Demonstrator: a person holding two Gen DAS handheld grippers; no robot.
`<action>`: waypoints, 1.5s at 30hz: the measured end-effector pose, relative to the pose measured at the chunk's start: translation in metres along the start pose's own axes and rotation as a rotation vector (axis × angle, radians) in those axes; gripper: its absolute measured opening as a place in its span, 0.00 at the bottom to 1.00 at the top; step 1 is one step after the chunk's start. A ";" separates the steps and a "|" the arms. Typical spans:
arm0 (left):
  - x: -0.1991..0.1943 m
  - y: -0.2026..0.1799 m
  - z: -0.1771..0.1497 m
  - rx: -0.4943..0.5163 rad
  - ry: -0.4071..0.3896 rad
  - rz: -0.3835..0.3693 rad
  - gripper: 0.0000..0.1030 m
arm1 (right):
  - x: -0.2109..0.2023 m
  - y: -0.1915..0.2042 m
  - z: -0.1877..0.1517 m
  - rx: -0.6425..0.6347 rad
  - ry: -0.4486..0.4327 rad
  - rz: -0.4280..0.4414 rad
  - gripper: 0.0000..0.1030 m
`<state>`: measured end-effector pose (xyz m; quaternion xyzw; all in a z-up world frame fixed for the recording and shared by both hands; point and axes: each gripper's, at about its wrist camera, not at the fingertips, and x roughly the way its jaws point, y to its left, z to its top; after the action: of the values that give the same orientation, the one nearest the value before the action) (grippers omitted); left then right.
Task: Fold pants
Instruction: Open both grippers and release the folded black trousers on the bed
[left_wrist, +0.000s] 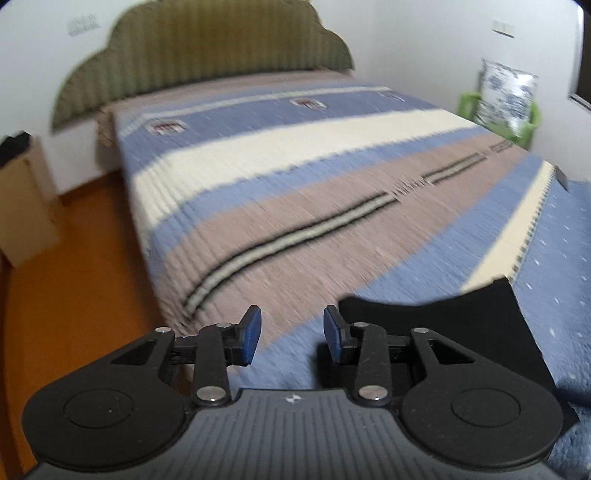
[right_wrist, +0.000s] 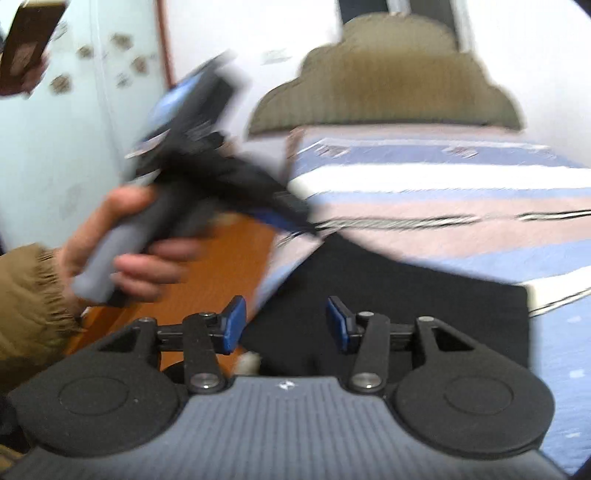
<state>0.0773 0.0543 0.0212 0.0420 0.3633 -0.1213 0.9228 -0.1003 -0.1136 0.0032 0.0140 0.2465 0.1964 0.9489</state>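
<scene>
Right under my right gripper (right_wrist: 284, 325) the folded black pants (right_wrist: 406, 295) stretch rightward, both grippers part-open and empty, left gripper (left_wrist: 291, 334) off their edge.

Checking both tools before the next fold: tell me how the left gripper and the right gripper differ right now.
The left gripper has striped bedspread between its fingertips, the black pants off to its right; the right gripper sits directly over the pants. The left one's gap looks slightly narrower. Both are open, holding nothing.
</scene>
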 end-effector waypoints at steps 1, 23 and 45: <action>-0.003 -0.002 0.003 -0.004 -0.009 -0.001 0.35 | -0.004 -0.010 0.001 0.009 -0.013 -0.037 0.48; 0.022 -0.079 -0.029 0.059 0.029 0.227 0.78 | 0.046 -0.083 -0.001 0.068 0.133 -0.283 1.00; -0.047 -0.106 -0.041 0.067 -0.156 0.150 0.89 | -0.023 -0.088 -0.015 0.138 0.190 -0.427 1.00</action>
<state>-0.0101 -0.0322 0.0244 0.0905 0.2818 -0.0667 0.9528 -0.0931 -0.2046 -0.0102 0.0078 0.3450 -0.0252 0.9382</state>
